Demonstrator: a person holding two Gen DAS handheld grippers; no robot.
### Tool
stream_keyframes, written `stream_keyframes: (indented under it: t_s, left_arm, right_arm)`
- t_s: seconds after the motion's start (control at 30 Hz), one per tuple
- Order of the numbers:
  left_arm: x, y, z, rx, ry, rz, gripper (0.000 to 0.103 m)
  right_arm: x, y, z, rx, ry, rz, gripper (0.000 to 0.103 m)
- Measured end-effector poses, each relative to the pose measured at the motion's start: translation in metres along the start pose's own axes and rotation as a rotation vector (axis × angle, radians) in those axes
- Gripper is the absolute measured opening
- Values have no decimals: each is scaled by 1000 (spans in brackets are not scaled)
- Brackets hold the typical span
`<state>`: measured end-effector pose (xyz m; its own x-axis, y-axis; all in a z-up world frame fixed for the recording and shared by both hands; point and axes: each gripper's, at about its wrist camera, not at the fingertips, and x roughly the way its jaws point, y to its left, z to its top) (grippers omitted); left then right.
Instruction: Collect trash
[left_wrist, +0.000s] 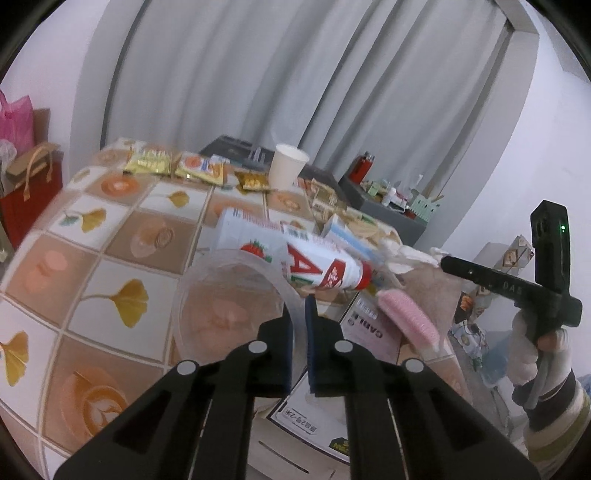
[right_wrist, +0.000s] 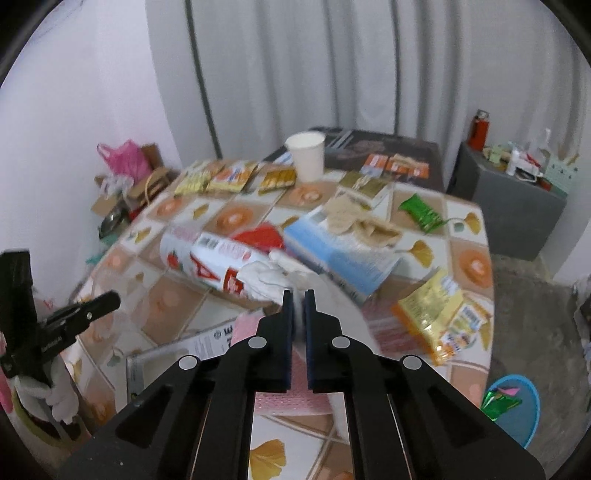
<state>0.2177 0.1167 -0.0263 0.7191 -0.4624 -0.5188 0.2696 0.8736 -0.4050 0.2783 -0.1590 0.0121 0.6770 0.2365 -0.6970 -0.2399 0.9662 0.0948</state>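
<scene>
While the left gripper (left_wrist: 299, 314) pinches the rim of a clear plastic cup (left_wrist: 229, 306), a milk bottle (left_wrist: 295, 258) lies at 1 o'clock beyond it on the desk (left_wrist: 92, 258).

From the right wrist, the right gripper (right_wrist: 299, 299) pinches a white tissue (right_wrist: 266, 277). At 4 o'clock the blue bin (right_wrist: 517, 410) holds little; wrappers (right_wrist: 439, 314) remain, so most collecting is left.

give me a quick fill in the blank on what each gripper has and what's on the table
1. The left gripper pinches the rim of a clear plastic ____.
2. The right gripper is shut on a crumpled white ____.
3. The paper cup at the far side of the table stands ____.
4. On the floor, the blue basin holds a crumpled ____ wrapper.

Missing words: cup; tissue; upright; green
</scene>
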Motion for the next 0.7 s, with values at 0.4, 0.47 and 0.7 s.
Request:
stream_keyframes:
  t_s: [0.4,0.47,0.7]
  left_arm:
    - [-40,-35,24,79,-90,-32,5]
    - [-43,-43,27,96,-96,-45,5]
    - [-51,-88,37,154,-86,-133,5]
  right_arm:
    - [-69,-24,18,78,-179,-37,4]
    - [-81,-28,17,87,-198,-41,4]
    - [-129,-47,4,127,-261,-67,4]
